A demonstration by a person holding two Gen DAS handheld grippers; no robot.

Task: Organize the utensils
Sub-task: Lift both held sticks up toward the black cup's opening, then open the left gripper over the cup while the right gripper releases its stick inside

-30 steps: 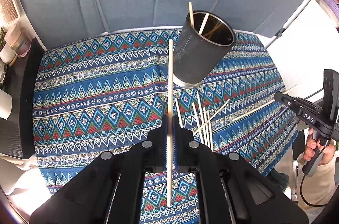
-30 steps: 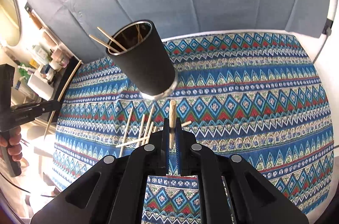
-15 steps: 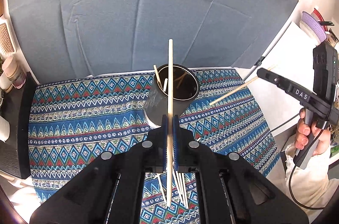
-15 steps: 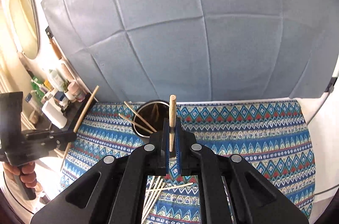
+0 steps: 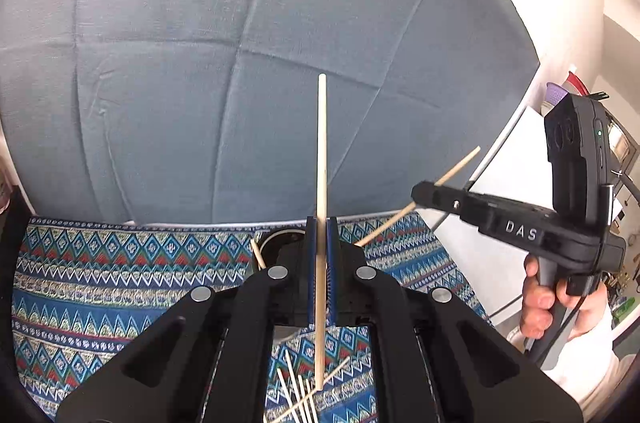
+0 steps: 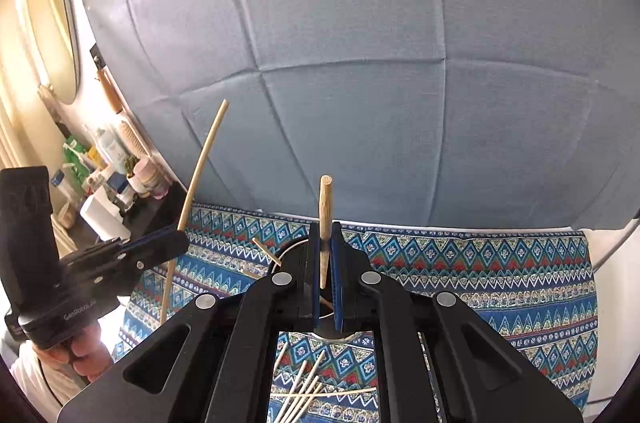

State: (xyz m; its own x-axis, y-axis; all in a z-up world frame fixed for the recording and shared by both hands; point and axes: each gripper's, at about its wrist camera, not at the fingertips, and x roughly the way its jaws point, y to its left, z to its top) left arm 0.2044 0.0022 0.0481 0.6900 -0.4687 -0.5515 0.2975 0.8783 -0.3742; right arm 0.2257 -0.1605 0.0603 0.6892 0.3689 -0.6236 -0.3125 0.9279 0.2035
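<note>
My left gripper [image 5: 320,223] is shut on a long wooden chopstick [image 5: 321,143] that stands upright between its pads. The right wrist view shows that gripper [image 6: 176,239] at the left with its chopstick [image 6: 200,175]. My right gripper [image 6: 325,227] is shut on a second chopstick [image 6: 325,207], end-on to its camera. In the left wrist view that gripper [image 5: 424,193] holds its chopstick [image 5: 456,165] slanted above the table. The dark cup [image 5: 276,237] [image 6: 288,249] is mostly hidden behind the fingers. Several loose chopsticks [image 5: 300,395] [image 6: 308,391] lie on the patterned cloth [image 5: 120,263] [image 6: 480,263].
A blue-grey fabric backdrop [image 5: 240,63] stands behind the table. A dark shelf with bottles and jars [image 6: 108,151] and an oval mirror [image 6: 52,23] are at the left. A white board [image 5: 508,163] stands at the right. A person's hand [image 5: 540,299] grips the right handle.
Both grippers have risen and tipped upward with their chopsticks. The cup, in full view a second ago, has slid down behind the fingers, and the backdrop fills most of each view.
</note>
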